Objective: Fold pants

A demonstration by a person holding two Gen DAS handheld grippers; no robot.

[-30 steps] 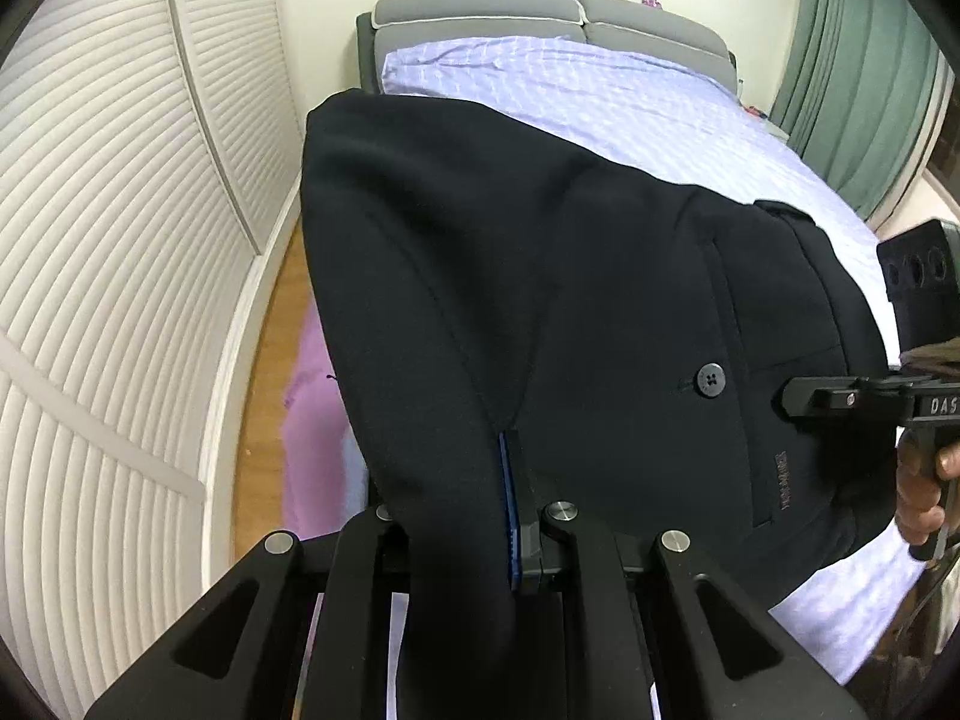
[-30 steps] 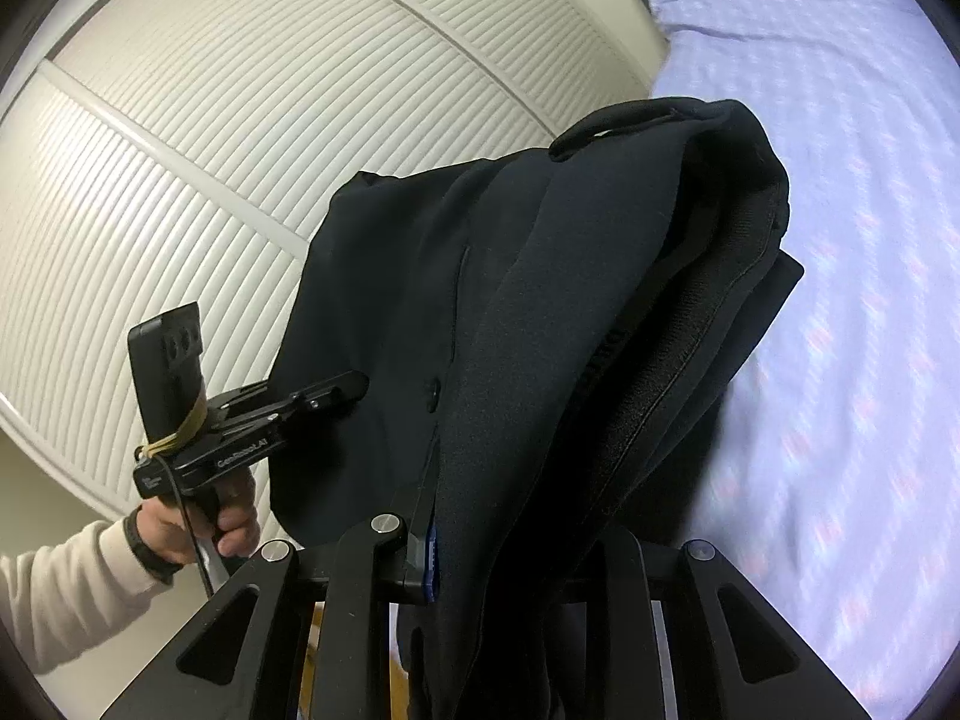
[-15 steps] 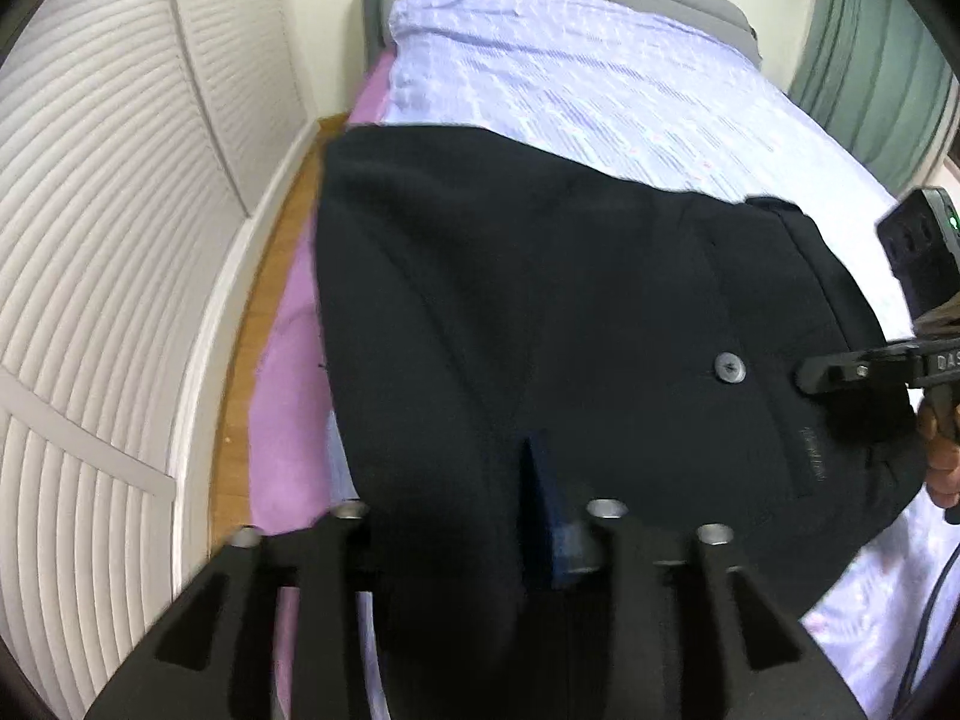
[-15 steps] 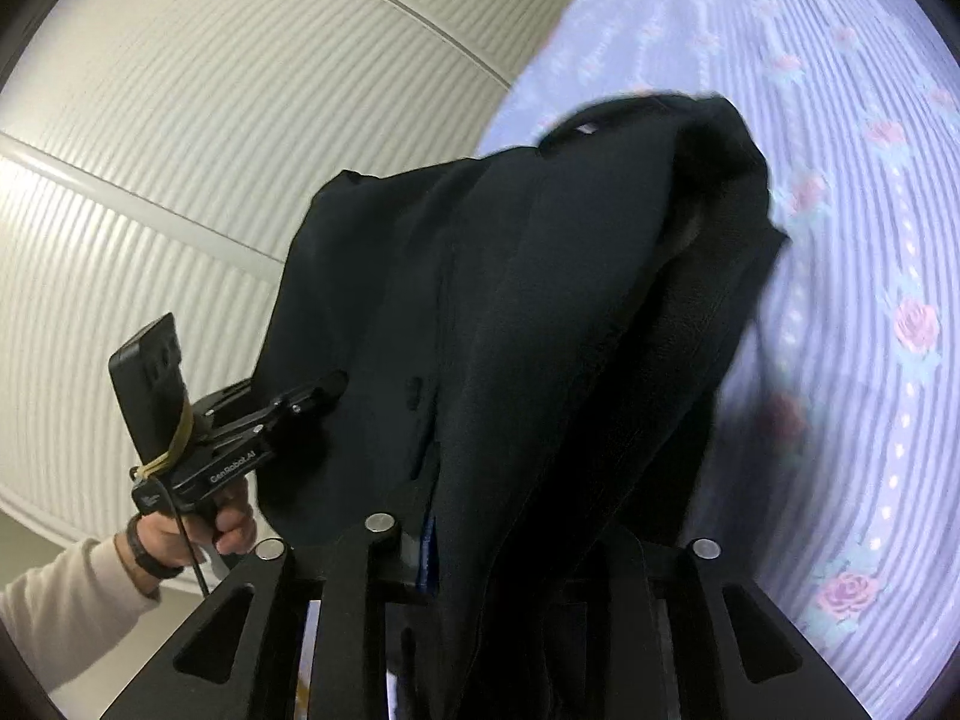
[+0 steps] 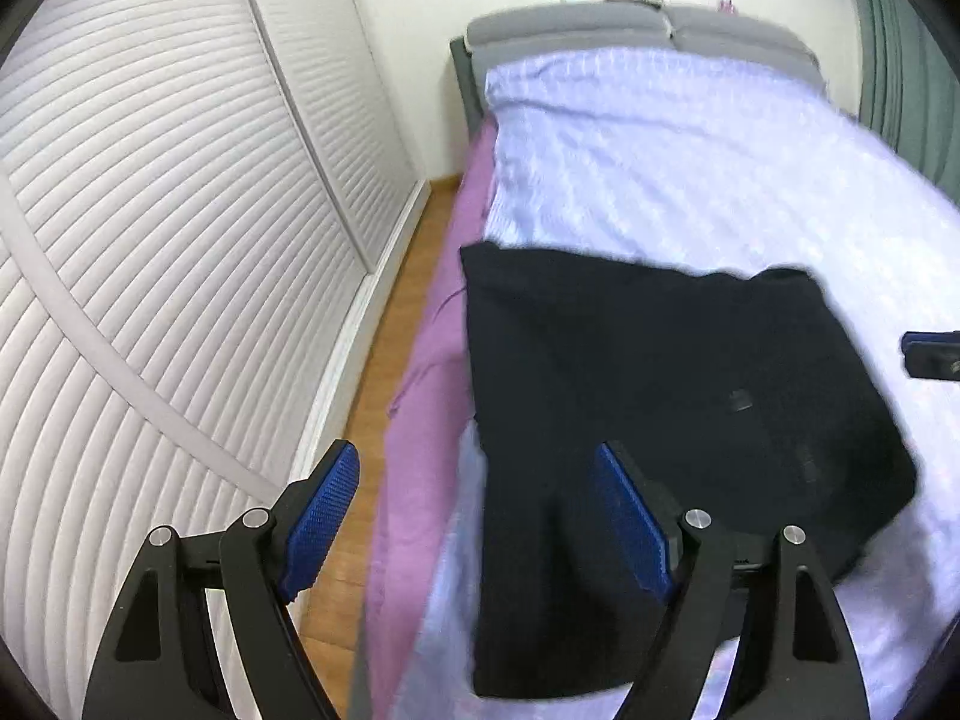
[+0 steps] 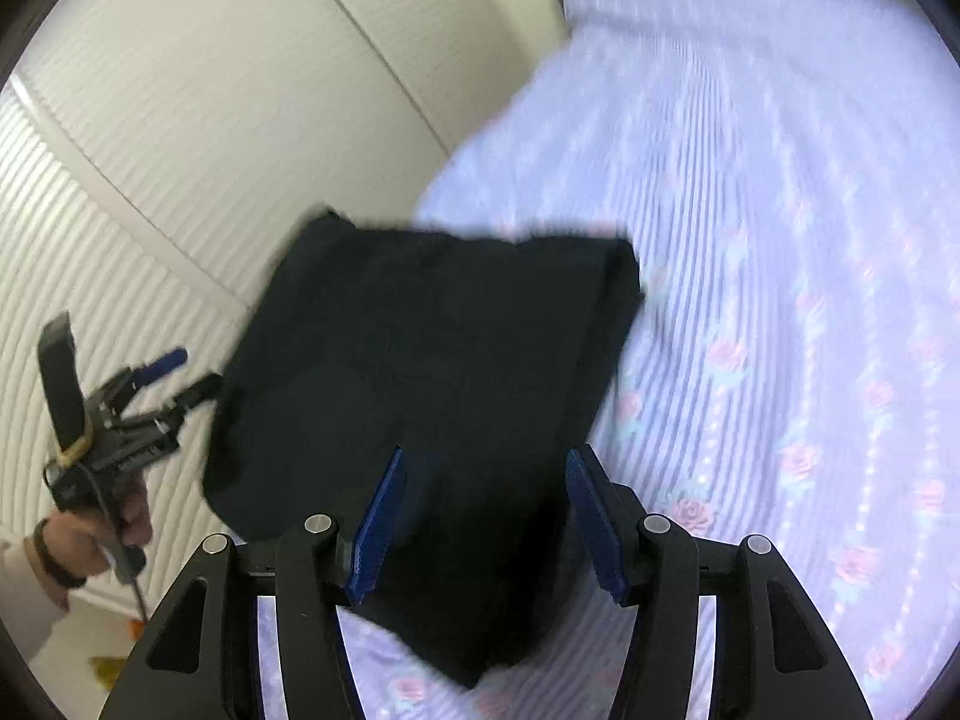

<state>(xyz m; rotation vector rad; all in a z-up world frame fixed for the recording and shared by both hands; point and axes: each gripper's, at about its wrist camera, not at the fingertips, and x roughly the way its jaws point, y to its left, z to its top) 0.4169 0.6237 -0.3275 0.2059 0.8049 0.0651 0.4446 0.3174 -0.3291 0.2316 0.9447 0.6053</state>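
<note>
Black pants (image 5: pixel 648 396) lie folded in a dark block on the lilac striped bedsheet (image 5: pixel 690 168), near the bed's edge that faces the slatted white closet doors (image 5: pixel 150 210). In the left wrist view the block fills the frame from centre toward 4 o'clock; a narrower part runs down toward 6 o'clock. Picture soft, fabric details blurred.

Left gripper (image 5: pixel 480 516): jaws spread wide, blue pads bare, nothing held. One pad hangs over the wooden floor (image 5: pixel 384 372) and purple under-sheet (image 5: pixel 432 384), the other over the pants. Whether either pad touches the cloth cannot be told.

Right gripper (image 6: pixel 480 516): jaws also apart, holding nothing; the near edge of the pants shows between the two blue pads. Contact unclear.

From the right wrist view, the left gripper (image 6: pixel 174 378) sits at 9 o'clock, just beside the left edge of the pants, fingers visibly parted, held by a hand (image 6: pixel 102 528) with a watch strap at the wrist. Rose print on the sheet at 3 to 5 o'clock. Grey headboard (image 5: pixel 630 24) at 12 o'clock, green curtain (image 5: pixel 900 60) at 2 o'clock.
</note>
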